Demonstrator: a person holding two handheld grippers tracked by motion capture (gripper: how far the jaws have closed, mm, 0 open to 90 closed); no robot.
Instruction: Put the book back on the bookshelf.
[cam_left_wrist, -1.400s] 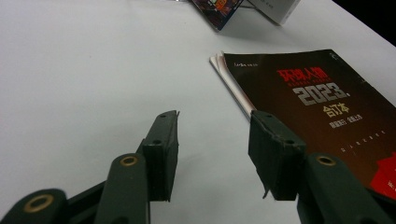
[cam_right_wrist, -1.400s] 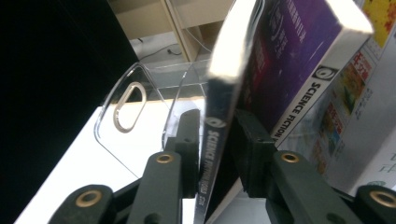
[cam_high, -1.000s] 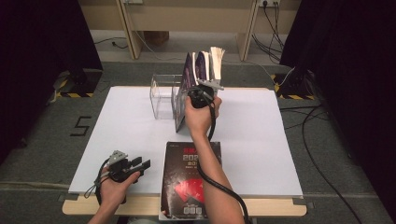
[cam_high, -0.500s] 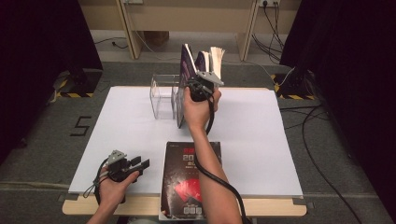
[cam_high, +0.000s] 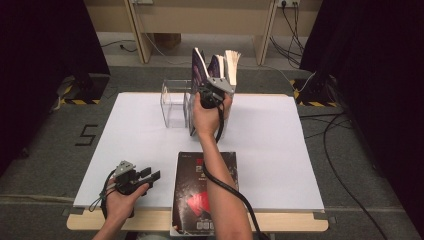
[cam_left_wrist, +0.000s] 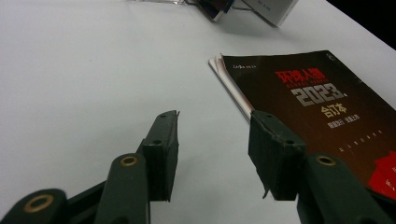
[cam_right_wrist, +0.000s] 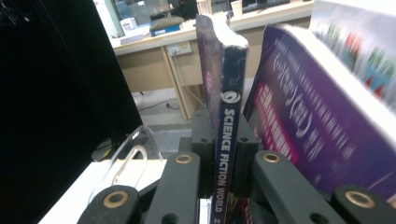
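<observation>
Nearest the person, the left gripper (cam_high: 150, 175) rests at the front left of the white table (cam_high: 280, 150), jaws standing apart with nothing between them, idle just beside the dark glossy magazine with red lettering (cam_high: 200, 192) that lies flat at the front edge. That magazine overhangs the table lip a little, so a nudge from the right forearm passing over it could push it off.

Farther back, the right gripper (cam_high: 214, 96) has its jaws clamped on the spine of a thin dark-blue paperback marked "Science Fiction World" (cam_right_wrist: 228, 116), held upright at the clear acrylic book stand (cam_high: 175, 102). The grip sits low on the spine, so the tall book could pivot or slip sideways in the pads. Beside it lean a purple-covered book (cam_right_wrist: 299, 126) and a pale thick book (cam_high: 232, 65); both tilt, and a crooked insertion could knock them over or catch on their covers. The light stand could also slide or tip backwards if pushed.
</observation>
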